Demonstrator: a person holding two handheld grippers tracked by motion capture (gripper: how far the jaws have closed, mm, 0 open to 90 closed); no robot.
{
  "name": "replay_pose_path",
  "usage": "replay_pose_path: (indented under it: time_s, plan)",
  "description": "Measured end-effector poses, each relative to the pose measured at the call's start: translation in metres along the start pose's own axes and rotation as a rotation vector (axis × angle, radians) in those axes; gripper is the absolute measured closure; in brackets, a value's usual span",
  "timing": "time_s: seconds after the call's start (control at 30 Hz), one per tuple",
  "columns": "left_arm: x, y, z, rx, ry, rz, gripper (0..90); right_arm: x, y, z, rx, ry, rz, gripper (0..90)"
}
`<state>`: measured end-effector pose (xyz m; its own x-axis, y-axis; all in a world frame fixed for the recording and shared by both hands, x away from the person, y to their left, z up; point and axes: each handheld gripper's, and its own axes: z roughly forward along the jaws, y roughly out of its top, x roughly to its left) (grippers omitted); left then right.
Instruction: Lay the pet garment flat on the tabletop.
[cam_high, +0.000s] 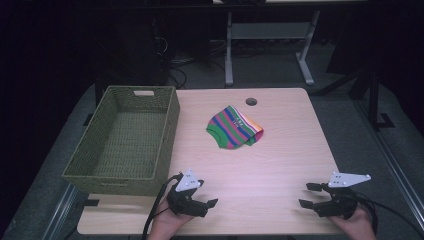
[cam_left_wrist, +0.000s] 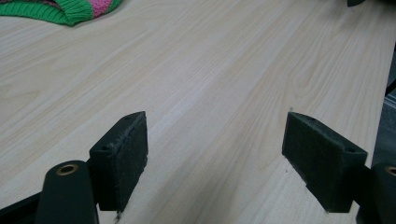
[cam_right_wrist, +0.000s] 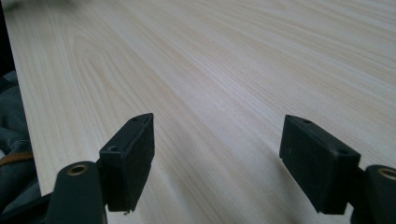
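A folded striped sock (cam_high: 234, 127) in green, pink, blue and purple lies near the middle of the wooden table (cam_high: 280, 160). Its green cuff edge (cam_left_wrist: 65, 11) shows at the top left of the left gripper view. My left gripper (cam_high: 207, 194) rests low at the table's front edge, left of centre, open with nothing between its pads (cam_left_wrist: 215, 140). My right gripper (cam_high: 307, 195) sits at the front right, also open over bare wood (cam_right_wrist: 217, 135). Both are well short of the sock.
A green woven basket (cam_high: 167, 135) with nothing in it stands on the left side of the table, its near corner just beyond my left gripper. A round cable hole (cam_high: 251, 101) sits at the far edge. Desk legs and cables stand behind the table.
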<state>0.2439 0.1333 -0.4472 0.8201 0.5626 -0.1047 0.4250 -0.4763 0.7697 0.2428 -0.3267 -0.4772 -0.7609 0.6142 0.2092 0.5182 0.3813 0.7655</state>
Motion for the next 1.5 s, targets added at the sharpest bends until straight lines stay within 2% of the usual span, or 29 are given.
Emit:
replay_pose_path:
  time_s: [0.23,0.37,0.4,0.47,0.53,0.67,0.83,1.1,1.3,1.4,1.5]
  plan:
    - [0.002,0.000,0.004,0.015,-0.007,0.009,22.2,-0.001,0.000,0.002,0.007,0.000,-0.002,26.0]
    - [0.000,0.000,0.005,0.018,-0.013,0.018,22.2,0.001,0.002,0.001,0.004,-0.017,-0.020,26.0]
    - [0.000,0.000,0.003,0.025,-0.011,0.036,22.2,0.004,0.004,0.001,-0.004,-0.018,-0.030,25.9]
    - [-0.001,0.000,0.002,0.019,-0.012,0.036,22.2,0.005,0.007,0.002,0.005,-0.006,-0.032,25.5]
    - [-0.002,-0.001,0.002,0.022,-0.007,0.033,22.2,0.008,0.011,0.004,0.018,-0.020,-0.059,25.5]
    - [-0.003,-0.001,-0.001,0.018,-0.001,0.053,22.2,0.010,0.018,0.009,0.004,0.017,-0.055,24.2]
    - [-0.002,0.000,0.000,0.013,-0.003,0.050,22.2,0.012,0.025,0.012,0.016,0.026,-0.080,24.2]
    - [-0.001,-0.001,0.000,0.009,-0.011,0.033,22.1,0.011,0.034,0.024,0.009,0.064,-0.049,23.0]
    - [-0.002,0.000,-0.002,0.008,-0.012,0.047,22.1,0.013,0.050,0.034,0.034,0.064,-0.082,23.1]
    - [0.001,-0.001,-0.003,-0.001,-0.012,0.026,22.1,0.016,0.060,0.040,0.038,0.078,-0.088,23.1]
    - [0.002,-0.001,-0.005,-0.005,-0.007,0.027,22.1,0.016,0.067,0.046,0.046,0.085,-0.101,23.3]
